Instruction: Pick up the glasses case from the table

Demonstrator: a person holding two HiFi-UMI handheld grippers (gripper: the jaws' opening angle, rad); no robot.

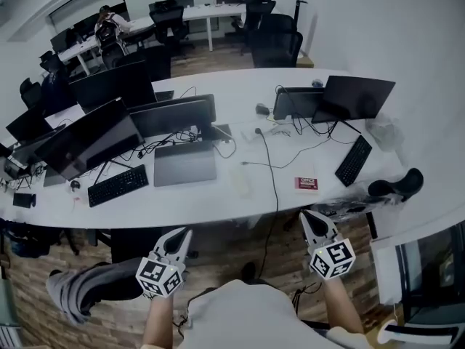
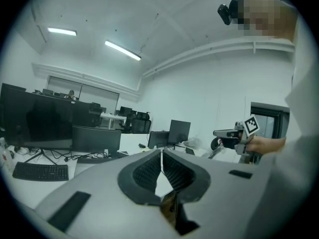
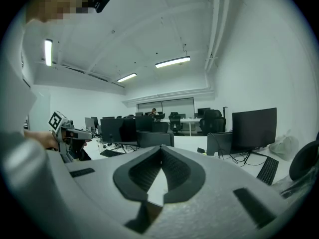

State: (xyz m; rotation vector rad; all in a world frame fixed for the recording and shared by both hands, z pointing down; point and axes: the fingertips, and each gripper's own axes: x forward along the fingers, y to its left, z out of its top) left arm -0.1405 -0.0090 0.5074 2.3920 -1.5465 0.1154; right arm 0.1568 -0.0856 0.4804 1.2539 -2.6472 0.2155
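The left hand-held gripper point(image 2: 161, 153) has its jaws pressed together on nothing, and the right hand-held gripper point(image 3: 160, 149) is likewise closed and empty. Both hang in the air short of the near edge of the long white worktop point(image 1: 218, 203), so the task looks barely begun: the reach, the opening of the jaws, the grip and the lift are all left to do. The glasses case cannot be picked out with certainty. The likeliest candidate is a pale oblong thing point(image 1: 242, 181) lying on the worktop just right of the closed laptop point(image 1: 185, 164) and left of a black cable point(image 1: 273, 177). A small red box point(image 1: 306, 183) lies beyond the cable, nearer the right hand-held gripper. Monitors and two keyboards point(image 1: 118, 185) stand further off. Nothing blocks the approach, though the cable runs close beside the pale thing.
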